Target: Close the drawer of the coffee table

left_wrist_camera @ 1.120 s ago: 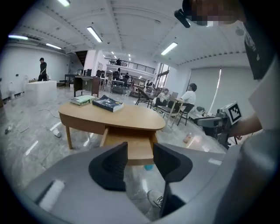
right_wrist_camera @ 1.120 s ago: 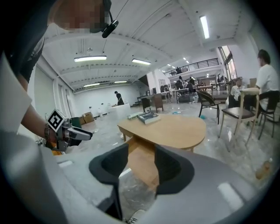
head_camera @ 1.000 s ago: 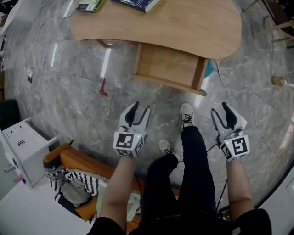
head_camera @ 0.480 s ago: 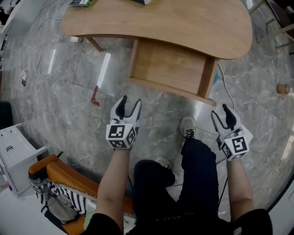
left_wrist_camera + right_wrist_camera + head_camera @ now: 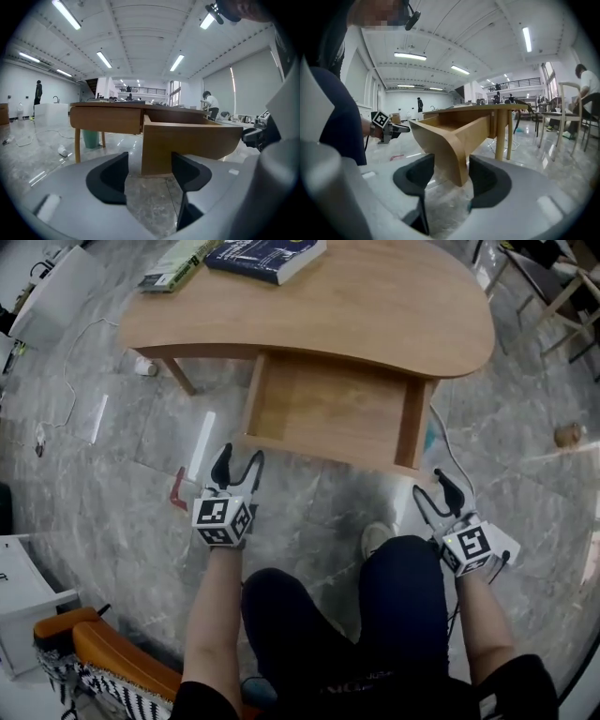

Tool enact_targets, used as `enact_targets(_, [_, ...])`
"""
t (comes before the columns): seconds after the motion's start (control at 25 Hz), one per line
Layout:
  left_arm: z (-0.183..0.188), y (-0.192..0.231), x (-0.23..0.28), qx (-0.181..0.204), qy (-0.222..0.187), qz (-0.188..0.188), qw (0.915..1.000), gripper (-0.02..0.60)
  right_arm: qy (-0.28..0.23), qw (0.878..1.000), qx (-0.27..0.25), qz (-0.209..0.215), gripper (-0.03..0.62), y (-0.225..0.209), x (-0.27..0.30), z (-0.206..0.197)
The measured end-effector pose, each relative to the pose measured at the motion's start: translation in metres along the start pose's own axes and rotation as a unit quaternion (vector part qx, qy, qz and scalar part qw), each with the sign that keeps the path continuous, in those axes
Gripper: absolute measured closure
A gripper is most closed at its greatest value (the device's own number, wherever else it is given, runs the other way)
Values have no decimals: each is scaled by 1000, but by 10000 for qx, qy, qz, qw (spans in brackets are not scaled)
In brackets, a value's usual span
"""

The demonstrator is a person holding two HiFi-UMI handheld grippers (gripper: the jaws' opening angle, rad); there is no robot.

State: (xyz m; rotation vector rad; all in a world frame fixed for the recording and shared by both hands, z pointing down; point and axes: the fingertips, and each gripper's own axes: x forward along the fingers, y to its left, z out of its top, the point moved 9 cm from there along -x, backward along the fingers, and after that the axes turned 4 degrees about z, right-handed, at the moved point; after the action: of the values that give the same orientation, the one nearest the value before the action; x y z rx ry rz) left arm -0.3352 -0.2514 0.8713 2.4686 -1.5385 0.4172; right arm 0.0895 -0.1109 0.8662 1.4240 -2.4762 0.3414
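Observation:
The wooden coffee table stands ahead with its drawer pulled well out toward me; the drawer is empty. My left gripper hangs just before the drawer front's left corner; its jaws have just been opening and hold nothing. In the left gripper view the drawer front shows beyond the open left gripper. My right gripper is near the right corner, its jaws also just opened wider and empty. In the right gripper view the drawer's corner lies ahead of the right gripper, apart from the pads.
Two books lie on the table's far edge. A red object and a cable lie on the marble floor. My legs and a shoe are below the drawer. An orange seat is behind left; chairs stand far right.
Both grippers have come down and closer to the drawer front. The left gripper's jaws have spread wider. The table now sits nearer in the head view.

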Motion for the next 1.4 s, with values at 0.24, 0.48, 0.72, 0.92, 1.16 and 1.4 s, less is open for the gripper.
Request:
enact_targets(0.24, [1, -2, 9, 194, -194, -241, 9993, 282, -57, 9998, 30, -165, 375, 4, 4, -7])
enact_targets(0.48, [2, 3, 11, 154, -161, -571, 9981, 284, 117, 9995, 122, -253, 375, 3, 14, 0])
enact_targets(0.72, [9, -2, 12, 458, 15, -561, 9974, 351, 399, 9982, 105, -435, 375, 9, 19, 6])
enact_targets(0.92, [16, -1, 8, 320, -196, -479, 9981, 352, 393, 9978, 46, -529, 375, 12, 17, 19])
enact_targets(1.16, [34, -5, 12, 225, -389, -475, 9979, 353, 263, 9977, 114, -613, 375, 1, 14, 38])
enact_targets(1.4, [45, -4, 35, 225, -287, -442, 9984, 353, 219, 9974, 122, -674, 373, -18, 27, 44])
